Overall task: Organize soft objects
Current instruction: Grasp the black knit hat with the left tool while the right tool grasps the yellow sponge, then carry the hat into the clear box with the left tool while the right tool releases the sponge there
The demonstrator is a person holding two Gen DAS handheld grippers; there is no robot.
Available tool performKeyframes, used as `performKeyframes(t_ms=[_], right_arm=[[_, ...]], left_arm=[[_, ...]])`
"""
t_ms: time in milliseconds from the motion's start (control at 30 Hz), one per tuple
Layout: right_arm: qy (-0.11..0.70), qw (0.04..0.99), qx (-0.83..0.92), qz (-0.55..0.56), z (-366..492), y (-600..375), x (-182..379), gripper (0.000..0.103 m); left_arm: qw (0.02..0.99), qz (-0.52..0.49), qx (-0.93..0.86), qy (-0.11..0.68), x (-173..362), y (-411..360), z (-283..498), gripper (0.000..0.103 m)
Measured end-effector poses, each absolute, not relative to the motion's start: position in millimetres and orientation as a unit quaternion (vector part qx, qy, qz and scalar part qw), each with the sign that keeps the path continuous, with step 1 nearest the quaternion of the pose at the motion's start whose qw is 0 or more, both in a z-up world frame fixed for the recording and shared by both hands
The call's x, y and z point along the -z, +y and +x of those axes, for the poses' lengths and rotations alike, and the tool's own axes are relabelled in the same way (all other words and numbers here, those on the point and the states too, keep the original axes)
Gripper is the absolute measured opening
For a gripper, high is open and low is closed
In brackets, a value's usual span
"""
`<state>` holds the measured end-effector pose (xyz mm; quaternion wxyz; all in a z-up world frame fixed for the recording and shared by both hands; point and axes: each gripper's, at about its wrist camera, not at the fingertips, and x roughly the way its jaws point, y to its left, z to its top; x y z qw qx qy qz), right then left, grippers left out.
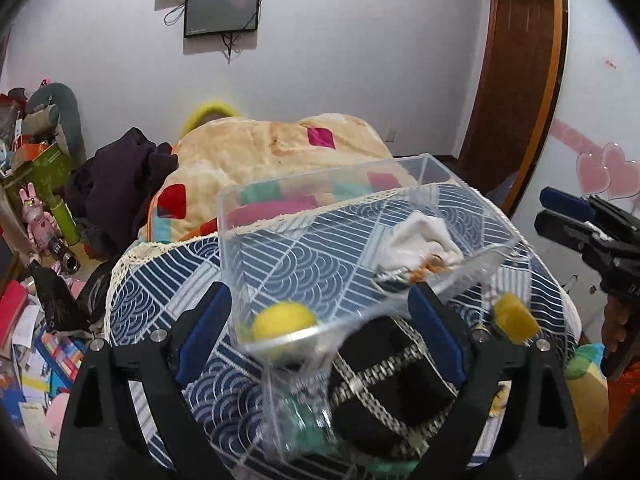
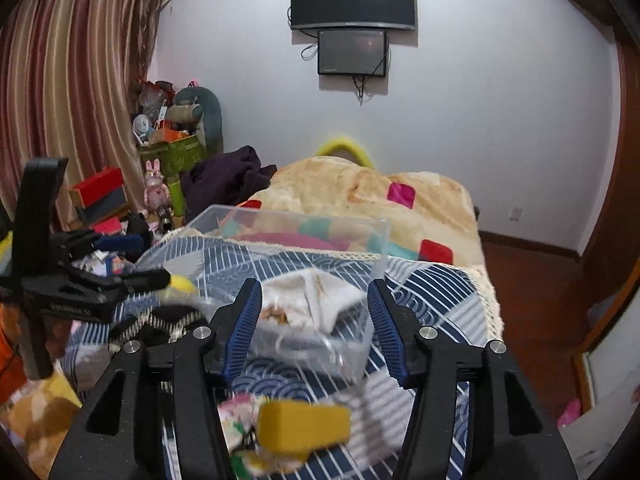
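On the patterned bedspread, in the left wrist view, a clear box is seen holding a white cloth and a yellow ball, with a black pouch just beside it; the left gripper is spread wide, holding nothing. In the right wrist view, the right gripper is likewise held open and empty, with the box ahead of it and a yellow sponge lying below.

Blurred yellow sponge, green item
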<state>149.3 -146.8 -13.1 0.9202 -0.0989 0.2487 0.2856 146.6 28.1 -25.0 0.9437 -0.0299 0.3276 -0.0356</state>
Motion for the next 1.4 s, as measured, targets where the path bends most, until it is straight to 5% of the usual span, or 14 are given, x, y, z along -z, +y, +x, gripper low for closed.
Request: performKeyframes(t_ms=[467,733,933,1100,1400], right_arm=[[0.277,0.916,-0.266,-0.118,134.4,-152.2,71.2,0.06],[0.307,0.909,-0.274,-0.072,142.0,-166.4,90.2,0.059],[0.306,0.904,-0.293,-0.065,133.2,-165.8,86.4,0.034],[0.295,0.906,-0.298,-0.065,123.8,-165.6,76.6,0.021],[0.265,0.913,-0.305,-0.063,109.3,-174.4,57.1,0.018]], left_arm=[[0.93,-0.041,0.088,0.354,59.2,6.2,110.1,0.093],[0.93,-0.041,0.096,0.353,64.2,-1.0,108.6,0.062],[0.935,-0.026,0.103,0.338,58.4,-10.7,99.1,0.036],[0.943,-0.001,0.11,0.315,46.1,-20.4,84.3,0.031],[0.957,-0.006,0.121,0.265,8.4,-22.7,68.5,0.025]])
